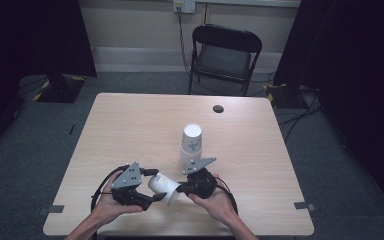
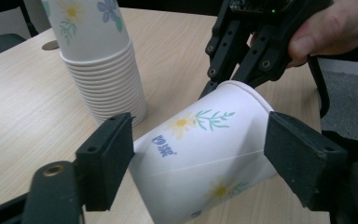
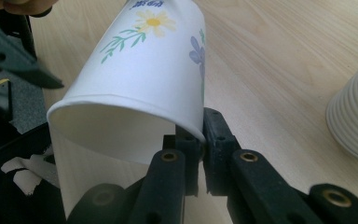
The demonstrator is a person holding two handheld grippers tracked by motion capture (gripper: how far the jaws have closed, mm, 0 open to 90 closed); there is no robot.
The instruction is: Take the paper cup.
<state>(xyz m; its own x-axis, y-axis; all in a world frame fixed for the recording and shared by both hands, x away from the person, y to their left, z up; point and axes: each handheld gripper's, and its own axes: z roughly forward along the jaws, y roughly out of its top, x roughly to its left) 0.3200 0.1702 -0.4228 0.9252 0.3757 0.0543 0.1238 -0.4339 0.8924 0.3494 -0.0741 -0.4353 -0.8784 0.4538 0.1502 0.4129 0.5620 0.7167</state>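
A white paper cup (image 1: 162,186) (image 2: 205,158) (image 3: 154,70) with a flower print lies tilted just above the table near its front edge. My right gripper (image 1: 182,189) (image 3: 201,144) is shut on the cup's rim, one jaw inside the mouth and one outside; it also appears in the left gripper view (image 2: 235,74). My left gripper (image 1: 156,185) (image 2: 200,156) stands open around the cup's closed end, its pads flanking the wall without squeezing it. A stack of the same cups (image 1: 192,142) (image 2: 98,65) (image 3: 354,116) stands upside down just behind.
The wooden table (image 1: 130,130) has a small dark round hole (image 1: 218,108) near its far edge. A black folding chair (image 1: 225,55) stands beyond the table. Cables run along the floor at the right.
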